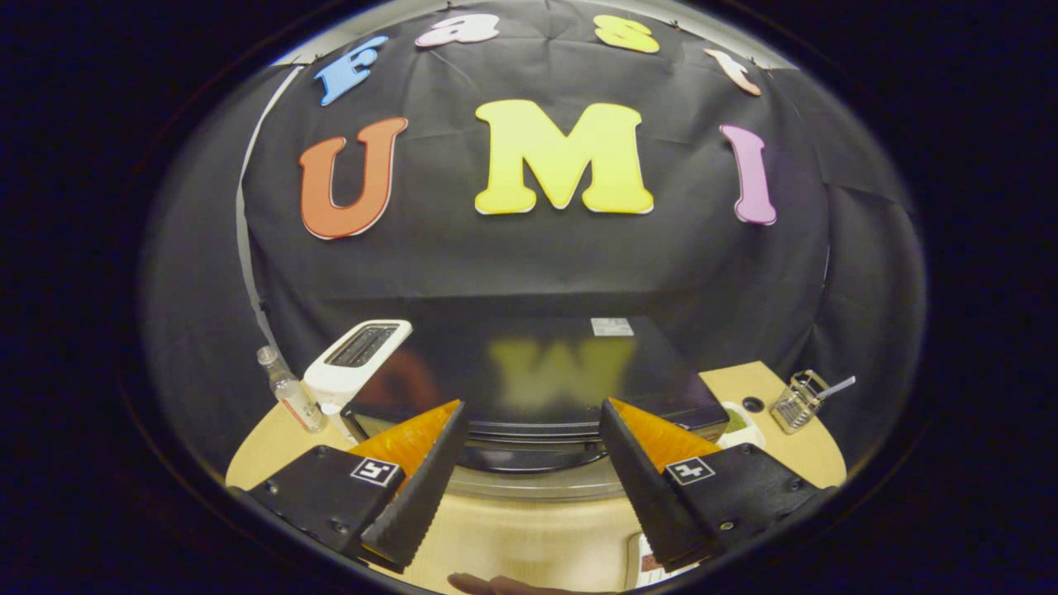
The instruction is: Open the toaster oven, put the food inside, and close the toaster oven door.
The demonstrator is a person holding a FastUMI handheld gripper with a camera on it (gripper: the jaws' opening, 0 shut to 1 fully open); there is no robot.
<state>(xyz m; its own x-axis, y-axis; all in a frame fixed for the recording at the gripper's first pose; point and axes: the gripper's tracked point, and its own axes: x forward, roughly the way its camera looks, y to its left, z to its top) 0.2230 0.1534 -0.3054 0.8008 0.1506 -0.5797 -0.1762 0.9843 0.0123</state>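
The gripper (529,463) is held above the table (529,537) with its fingers spread wide and nothing between them. Just below the fingers, a fingertip of a person's hand (496,585) is seen at the table's near edge, and a partly hidden item lies beside the right finger; what it is cannot be told.

Just ahead of the fingers, spanning the gap between them, stands the toaster oven (529,372). It is viewed from above: a dark, glossy top panel, with a curved handle (533,454) and a metallic front edge nearest the fingers. The door is judged to be closed, so the opening step is taken to be in hand. The next move calls for lowering the fingers to the handle and closing them on it.

Beside the oven's left corner stand a white toaster (357,364) and a small bottle (291,395). To its right, a wire holder (798,402) is set on the table.
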